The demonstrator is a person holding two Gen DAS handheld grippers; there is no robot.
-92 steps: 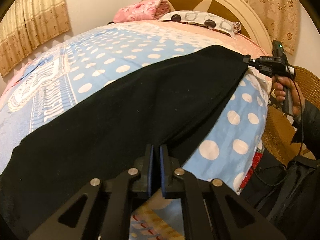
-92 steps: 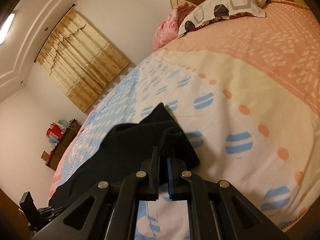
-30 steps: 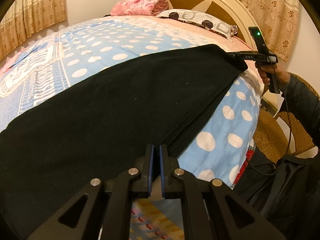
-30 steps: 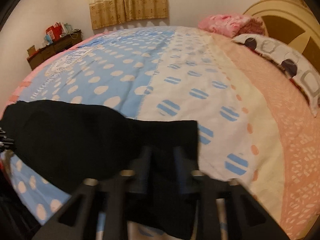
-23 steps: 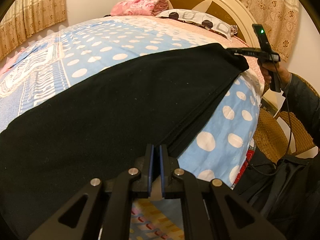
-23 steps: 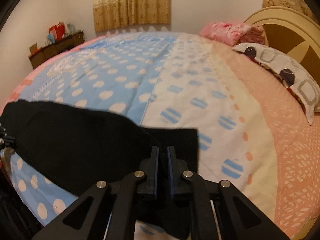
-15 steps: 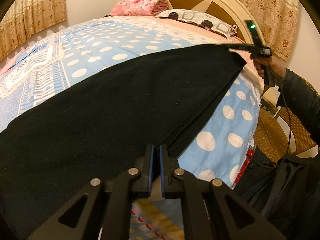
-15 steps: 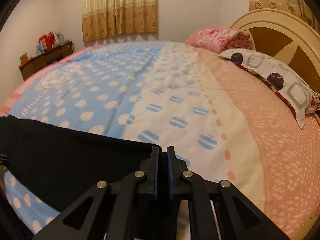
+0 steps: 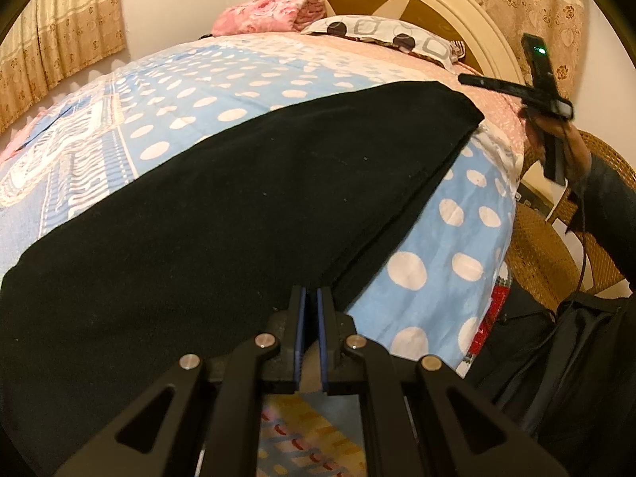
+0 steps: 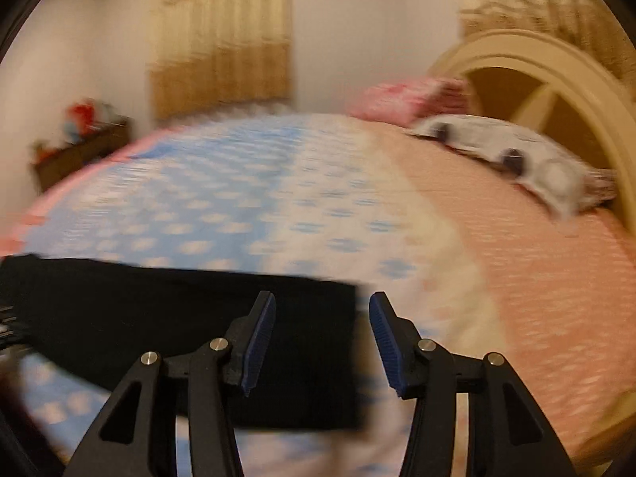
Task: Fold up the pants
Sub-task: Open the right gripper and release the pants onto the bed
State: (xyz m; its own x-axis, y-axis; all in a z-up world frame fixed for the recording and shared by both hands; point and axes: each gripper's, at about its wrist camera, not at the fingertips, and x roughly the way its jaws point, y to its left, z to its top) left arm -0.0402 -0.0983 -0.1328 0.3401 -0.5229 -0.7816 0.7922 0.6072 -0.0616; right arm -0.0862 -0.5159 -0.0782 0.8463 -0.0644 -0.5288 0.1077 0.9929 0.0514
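Black pants point(image 9: 238, 198) lie folded lengthwise across the polka-dot bedspread point(image 9: 198, 79). My left gripper point(image 9: 310, 292) is shut, its tips pinching the pants' near edge. In the right wrist view, which is blurred by motion, the pants' end point(image 10: 159, 318) lies flat on the bed. My right gripper point(image 10: 322, 302) hovers just above that end's corner with its jaws opening and nothing pressed between the pads. The left wrist view shows the right gripper point(image 9: 463, 78) held in a hand point(image 9: 564, 139) above the pants' far corner.
A patterned pillow point(image 9: 381, 35) and a pink folded blanket point(image 9: 266, 14) lie by the cream headboard point(image 9: 457, 16). A wicker chair point(image 9: 556, 246) and a dark bag point(image 9: 556, 349) stand beside the bed. Curtains point(image 10: 222, 51) hang on the far wall near a cluttered dresser point(image 10: 79, 147).
The right gripper let go of the pants' corner, opened and lifted away. The pants' end now rests flat. The left gripper has kept still and shut.
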